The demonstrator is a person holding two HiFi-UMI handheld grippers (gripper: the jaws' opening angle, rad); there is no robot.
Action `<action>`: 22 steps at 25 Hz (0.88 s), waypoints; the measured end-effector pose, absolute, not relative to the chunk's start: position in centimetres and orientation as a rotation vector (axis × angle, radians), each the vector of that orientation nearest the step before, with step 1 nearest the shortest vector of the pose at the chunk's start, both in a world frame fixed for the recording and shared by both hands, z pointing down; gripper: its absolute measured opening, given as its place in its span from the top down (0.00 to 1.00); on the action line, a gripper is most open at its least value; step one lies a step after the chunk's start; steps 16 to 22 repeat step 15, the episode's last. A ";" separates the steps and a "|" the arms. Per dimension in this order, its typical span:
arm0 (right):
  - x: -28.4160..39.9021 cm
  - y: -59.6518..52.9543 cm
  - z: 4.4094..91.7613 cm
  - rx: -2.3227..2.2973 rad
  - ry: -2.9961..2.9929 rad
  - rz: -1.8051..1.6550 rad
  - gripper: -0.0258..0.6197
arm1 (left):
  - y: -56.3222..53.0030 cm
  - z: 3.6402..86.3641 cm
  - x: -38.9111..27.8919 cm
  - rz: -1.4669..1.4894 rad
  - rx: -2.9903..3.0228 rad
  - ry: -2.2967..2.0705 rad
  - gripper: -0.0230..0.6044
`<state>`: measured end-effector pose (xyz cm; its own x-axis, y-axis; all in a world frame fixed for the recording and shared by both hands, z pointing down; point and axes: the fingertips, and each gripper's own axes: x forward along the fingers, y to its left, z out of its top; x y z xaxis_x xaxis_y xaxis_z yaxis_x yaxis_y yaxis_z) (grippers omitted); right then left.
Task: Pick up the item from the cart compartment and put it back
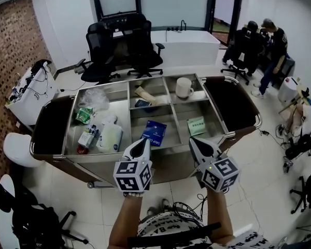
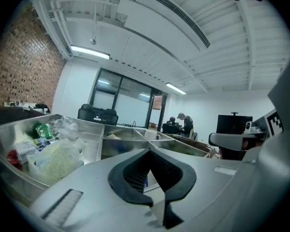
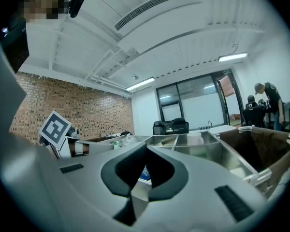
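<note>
The steel cart (image 1: pixel 122 154) has several compartments. A blue packet (image 1: pixel 154 132) lies in the middle front compartment, and it shows through the jaws as a blue packet (image 3: pixel 143 174) in the right gripper view. A green packet (image 1: pixel 196 125) lies in the right front one and a white mug (image 1: pixel 184 87) stands behind it. My left gripper (image 1: pixel 142 142) hovers at the cart's near edge just short of the blue packet, shut and holding nothing. My right gripper (image 1: pixel 193 141) hovers beside it near the green packet, also shut with nothing in it. Both point level over the cart, the left gripper (image 2: pixel 150 150) and the right gripper (image 3: pixel 146 148).
The left compartment holds a white roll (image 1: pixel 110 137), plastic bags (image 1: pixel 95 100) and small packets (image 1: pixel 85 115). Dark flaps (image 1: pixel 52 123) hang at both ends of the cart. Office chairs (image 1: pixel 122 48) and a white counter (image 1: pixel 189 43) stand behind it. People (image 1: pixel 272 45) are at the far right.
</note>
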<state>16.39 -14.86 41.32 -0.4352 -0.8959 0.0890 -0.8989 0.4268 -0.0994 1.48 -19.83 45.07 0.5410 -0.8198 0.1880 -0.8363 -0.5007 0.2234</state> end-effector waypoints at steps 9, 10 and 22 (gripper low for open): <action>15.1 -15.5 40.7 1.628 -2.636 0.178 0.95 | -19.9 44.5 0.7 0.063 2.496 -1.385 0.96; 14.9 -15.5 40.8 1.621 -2.638 0.180 0.95 | -20.0 44.5 0.5 0.061 2.493 -1.386 0.96; 14.3 -15.8 40.5 1.607 -2.640 0.168 0.95 | -20.2 44.3 0.1 0.054 2.494 -1.386 0.96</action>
